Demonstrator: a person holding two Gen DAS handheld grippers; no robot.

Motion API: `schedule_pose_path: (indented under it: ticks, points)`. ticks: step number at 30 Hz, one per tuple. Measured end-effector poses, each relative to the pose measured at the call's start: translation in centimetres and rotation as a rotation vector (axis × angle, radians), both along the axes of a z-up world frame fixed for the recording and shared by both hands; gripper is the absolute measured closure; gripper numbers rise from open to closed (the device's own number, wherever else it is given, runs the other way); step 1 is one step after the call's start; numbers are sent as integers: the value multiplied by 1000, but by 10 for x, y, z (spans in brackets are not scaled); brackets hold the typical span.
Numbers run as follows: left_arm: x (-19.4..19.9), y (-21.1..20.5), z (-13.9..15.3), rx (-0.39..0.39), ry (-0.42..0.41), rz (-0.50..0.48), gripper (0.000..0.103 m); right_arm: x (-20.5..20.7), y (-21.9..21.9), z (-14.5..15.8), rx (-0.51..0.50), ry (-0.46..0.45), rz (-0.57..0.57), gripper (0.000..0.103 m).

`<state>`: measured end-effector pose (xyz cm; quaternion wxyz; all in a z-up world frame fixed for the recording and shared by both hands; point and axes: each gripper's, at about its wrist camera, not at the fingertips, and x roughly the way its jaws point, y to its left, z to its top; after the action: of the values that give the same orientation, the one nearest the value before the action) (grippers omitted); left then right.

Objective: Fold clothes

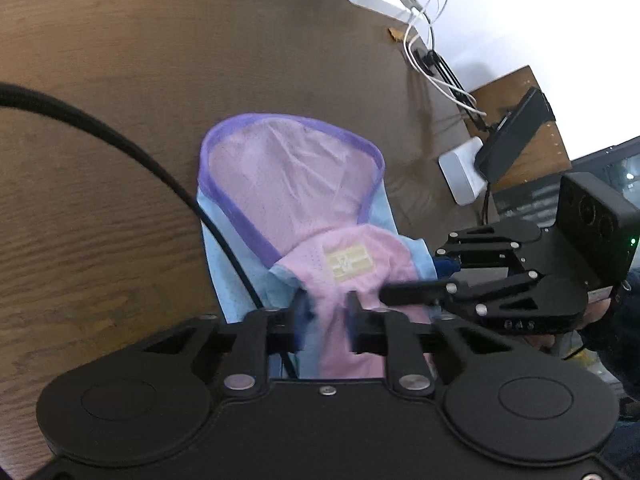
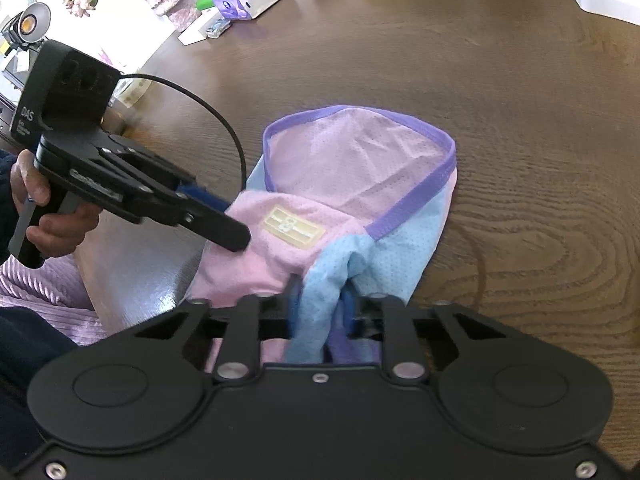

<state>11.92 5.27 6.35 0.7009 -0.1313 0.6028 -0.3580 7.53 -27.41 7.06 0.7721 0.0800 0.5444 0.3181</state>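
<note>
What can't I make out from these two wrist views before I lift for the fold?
- Garment's near edge: hidden under each claw body, both views.
- Left claw pinch: pink cloth sits between the pads, but blur hides how much is caught, left view.
- Right claw pinch: blue cloth bunches there, layer count unclear, right view.
- Yellow patch lettering: too small to read.
- Table near edge: cut off.
</note>
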Motion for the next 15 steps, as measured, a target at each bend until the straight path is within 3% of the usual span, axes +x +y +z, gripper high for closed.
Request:
schedule_pose_path:
  ticks: [7, 12, 15]
  points:
    - [-15, 21, 25, -83, 51, 1, 94, -13, -16, 21, 144, 96, 19, 88]
    - [-51, 21, 28, -62, 107, -75, 94, -38, -13, 28, 211, 187, 87, 87]
    - [-68, 20, 21, -54, 108, -53, 94, -51, -9, 21, 202, 223, 117, 87]
